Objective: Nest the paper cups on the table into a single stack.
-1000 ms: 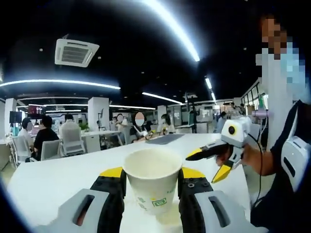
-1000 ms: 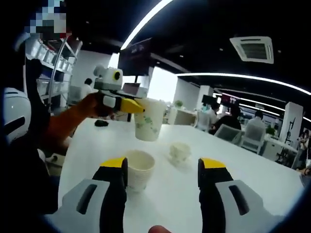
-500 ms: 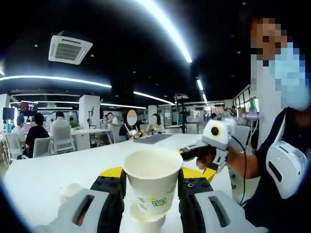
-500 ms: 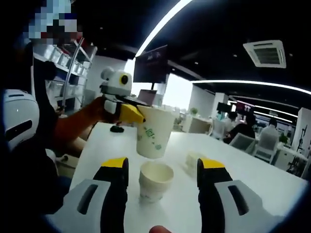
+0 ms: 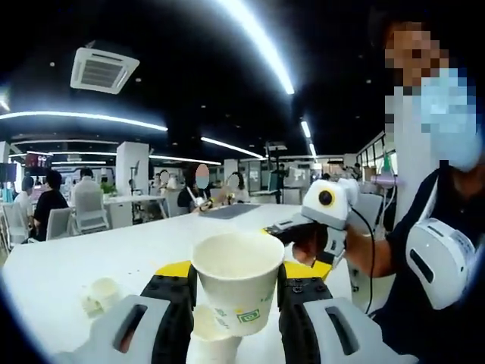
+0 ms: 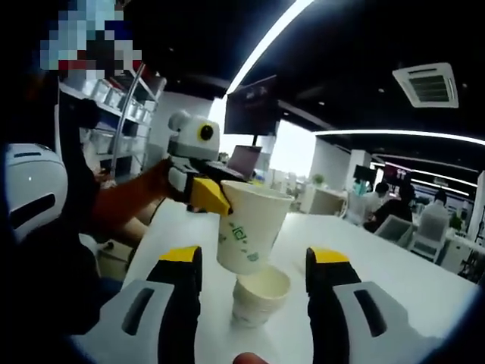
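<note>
Between our left tool [image 5: 235, 292] jaws: 1 paper cup [image 5: 237, 282], pinched.
Below it: second cup [image 6: 260, 296] on the surface [image 6: 364, 280].
Right tool [image 6: 254, 265]: spread.
Handling: we judge it light, crushable; grip the sidewall gently.

A white paper cup with green print [image 5: 238, 283] sits between the left gripper [image 5: 236, 297]'s jaws, directly above a plain white paper cup [image 6: 260, 296] standing on the white table [image 5: 91, 254]. A small crumpled white cup [image 5: 101, 293] lies left of that standing cup. The right gripper [image 6: 254, 280]'s jaws flank the standing cup.
</note>
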### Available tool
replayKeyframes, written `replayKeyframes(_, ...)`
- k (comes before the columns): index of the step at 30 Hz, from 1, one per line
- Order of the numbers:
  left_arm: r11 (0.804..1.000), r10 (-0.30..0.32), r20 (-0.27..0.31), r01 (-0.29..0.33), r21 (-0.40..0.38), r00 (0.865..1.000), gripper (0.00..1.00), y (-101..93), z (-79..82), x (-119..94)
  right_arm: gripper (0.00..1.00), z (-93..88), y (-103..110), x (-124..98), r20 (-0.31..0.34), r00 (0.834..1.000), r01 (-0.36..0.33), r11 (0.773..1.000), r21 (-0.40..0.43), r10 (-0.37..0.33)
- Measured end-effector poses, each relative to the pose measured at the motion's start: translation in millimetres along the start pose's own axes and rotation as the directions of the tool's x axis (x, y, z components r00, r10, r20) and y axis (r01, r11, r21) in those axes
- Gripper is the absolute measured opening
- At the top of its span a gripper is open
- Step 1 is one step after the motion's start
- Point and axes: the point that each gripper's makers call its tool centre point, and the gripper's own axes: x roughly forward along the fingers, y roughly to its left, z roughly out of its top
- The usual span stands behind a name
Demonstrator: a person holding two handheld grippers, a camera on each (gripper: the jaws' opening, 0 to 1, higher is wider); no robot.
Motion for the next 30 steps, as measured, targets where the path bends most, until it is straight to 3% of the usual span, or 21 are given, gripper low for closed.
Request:
replayKeyframes(11,1.000,-0.026,-0.023,0.026,-0.008,0.999,0.45,-12.5,-12.9,6,0.56,-5.8,15,14,-0.014,0.999,-0.051,0.999,-0.014,0.051)
replayKeyframes(30,0.998,-0.059,-0.031,0.058,-0.009,0.998,0.45,-24.1,-19.2,6,0.48,-7.2,20,17,-0.019,0.999,-0.050,0.999,-0.017,0.049)
